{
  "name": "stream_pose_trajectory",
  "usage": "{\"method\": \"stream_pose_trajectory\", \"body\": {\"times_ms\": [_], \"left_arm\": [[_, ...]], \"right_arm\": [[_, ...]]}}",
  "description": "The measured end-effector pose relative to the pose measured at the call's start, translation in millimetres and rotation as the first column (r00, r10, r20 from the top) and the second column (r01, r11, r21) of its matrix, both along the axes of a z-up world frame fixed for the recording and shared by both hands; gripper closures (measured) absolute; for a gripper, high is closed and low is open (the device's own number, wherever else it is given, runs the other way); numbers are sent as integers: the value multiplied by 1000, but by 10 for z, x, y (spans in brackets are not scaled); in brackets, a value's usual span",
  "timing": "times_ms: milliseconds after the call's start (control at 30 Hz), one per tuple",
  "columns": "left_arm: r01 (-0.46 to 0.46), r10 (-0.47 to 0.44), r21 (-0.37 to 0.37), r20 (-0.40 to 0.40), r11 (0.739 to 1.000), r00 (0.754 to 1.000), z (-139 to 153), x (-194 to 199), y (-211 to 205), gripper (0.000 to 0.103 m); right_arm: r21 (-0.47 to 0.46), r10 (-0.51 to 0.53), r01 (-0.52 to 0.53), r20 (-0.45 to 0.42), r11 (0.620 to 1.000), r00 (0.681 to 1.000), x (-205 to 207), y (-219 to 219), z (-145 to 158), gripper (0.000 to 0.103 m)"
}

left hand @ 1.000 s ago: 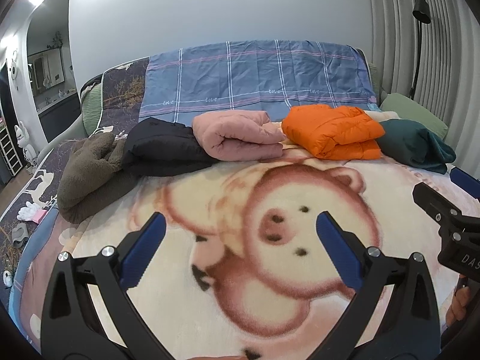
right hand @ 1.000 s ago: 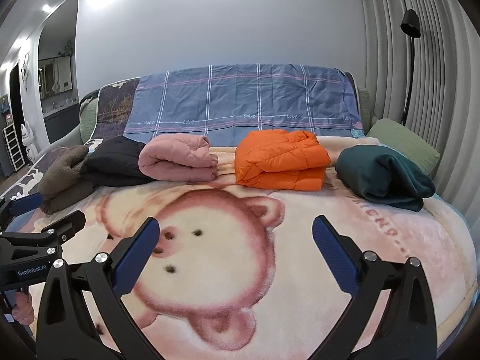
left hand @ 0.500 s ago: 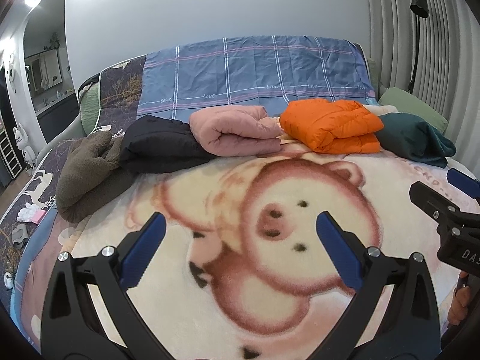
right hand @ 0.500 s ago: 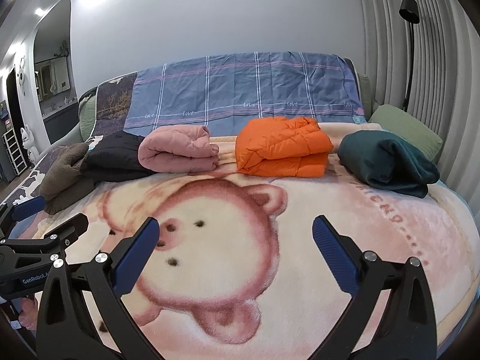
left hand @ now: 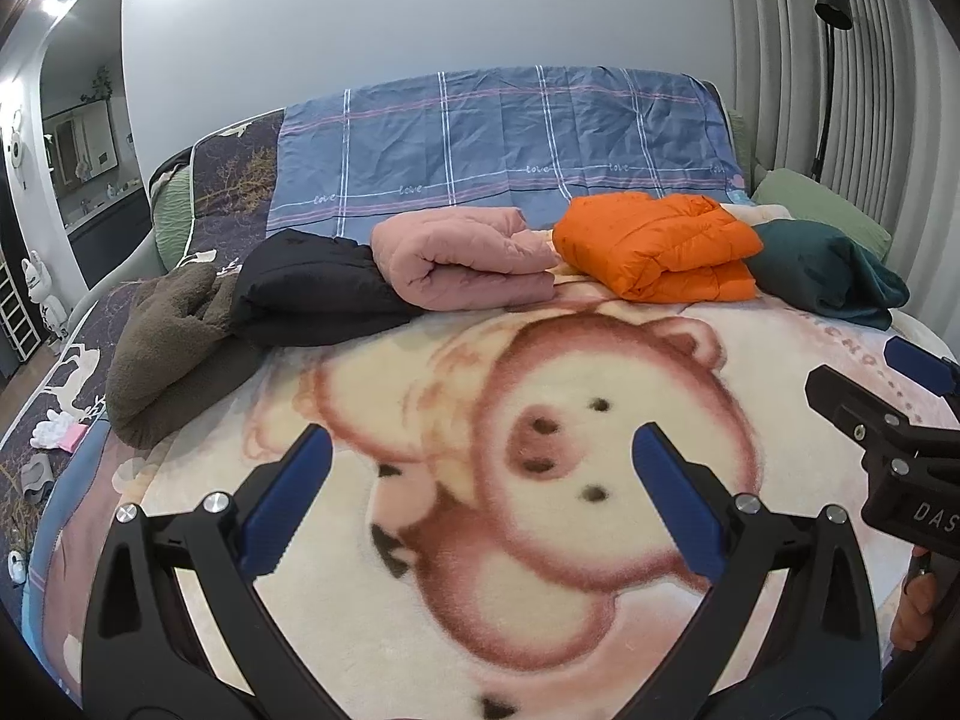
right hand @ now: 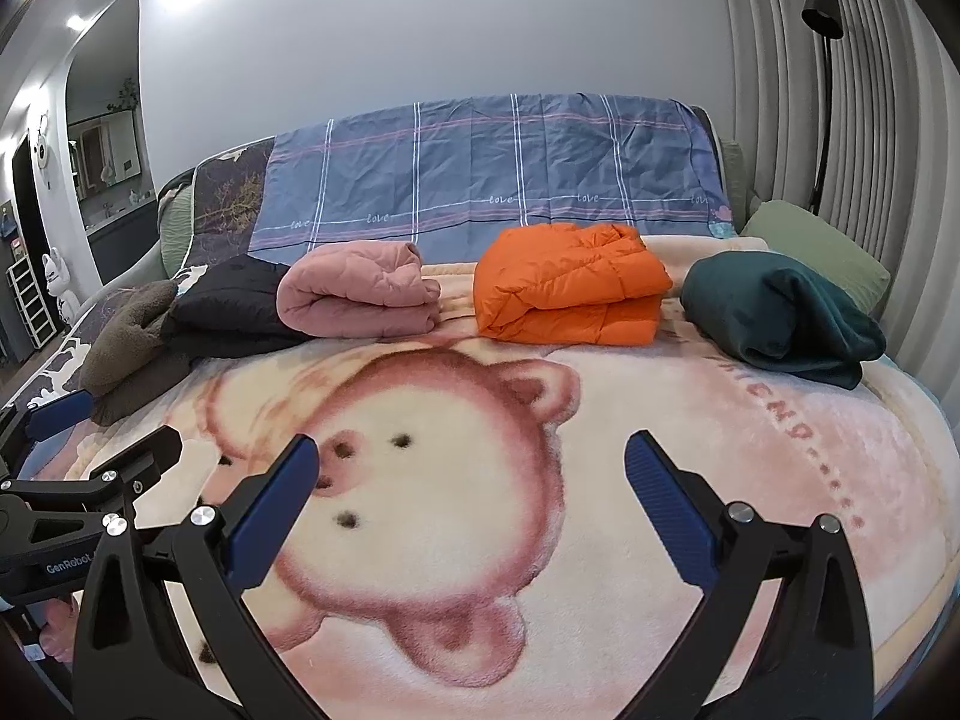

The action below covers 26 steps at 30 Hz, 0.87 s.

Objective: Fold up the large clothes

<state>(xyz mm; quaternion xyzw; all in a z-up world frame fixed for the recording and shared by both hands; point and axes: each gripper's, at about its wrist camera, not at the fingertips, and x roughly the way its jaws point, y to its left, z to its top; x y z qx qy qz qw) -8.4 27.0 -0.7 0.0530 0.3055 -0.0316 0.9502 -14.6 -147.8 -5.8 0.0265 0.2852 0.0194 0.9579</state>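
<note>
We see five folded garments in a row across the bed: a brown fleece [left hand: 168, 354], a black jacket [left hand: 312, 288], a rolled pink quilted coat [left hand: 462, 255]. Rightward lie an orange puffer jacket [left hand: 660, 246] and a dark green sweater [left hand: 828, 273], which touch in the left wrist view.

Bed [right hand: 900, 480]: covered by a plush bear blanket [right hand: 456, 480] in cream and pink.
Orange jacket [right hand: 570, 294]: folded, on the blanket's far edge; the landmark.
Pink garment [right hand: 360, 294]: folded, just left of the orange jacket.
Black garment [right hand: 234, 312]: left of the pink one, touching it.
Brown fleece [right hand: 132, 354]: farthest left, against the black one.
Dark green garment [right hand: 780, 318]: folded, just right of the orange jacket.
Plaid sheet [right hand: 480, 174]: behind the orange jacket.
Green pillow [right hand: 828, 252]: behind the dark green garment.
</note>
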Motion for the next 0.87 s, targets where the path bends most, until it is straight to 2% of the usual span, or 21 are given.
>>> {"method": "stream_pose_trajectory", "body": {"times_ms": [867], "left_arm": [[13,-13,11,0,1000,1000,-45,-26,-18,2]], "right_arm": [[15,-12,12,-29,1000,1000,-12,-20,-95,1]]}}
